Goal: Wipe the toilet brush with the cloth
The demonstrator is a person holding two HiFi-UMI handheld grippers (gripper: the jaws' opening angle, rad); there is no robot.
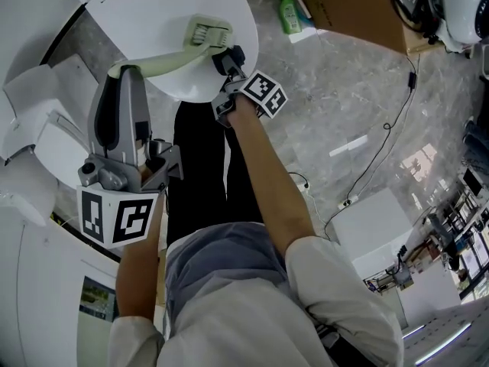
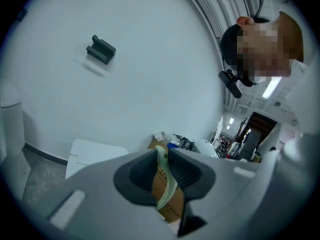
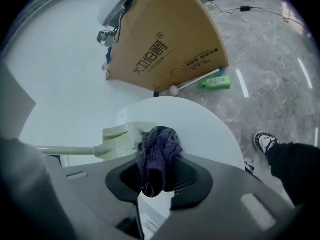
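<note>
My left gripper (image 1: pixel 126 75) is clamped on the end of the pale green toilet brush (image 1: pixel 164 57). Its handle runs straight out between the two pads, so I read this gripper as the anchor that holds the brush level and steady. The brush head (image 1: pixel 208 32) sits over the white toilet lid (image 1: pixel 153 6). I can't tell whether it rests on the lid or hangs just above it.

My right gripper (image 1: pixel 227 58) is closed on a bunched dark cloth (image 3: pixel 157 146). The wad sticks out past the jaws and meets the near end of the head. That placement suits a wipe, since only soft cloth faces the brush.

For room, the head lies near the lid's rounded rim on my right gripper's side, while bare lid stretches beyond it. I judge strokes along the handle towards my left gripper to be the freest path. The cardboard box (image 3: pixel 165 39) and green bottle (image 1: pixel 289 14) on the floor are well apart from both grippers.
</note>
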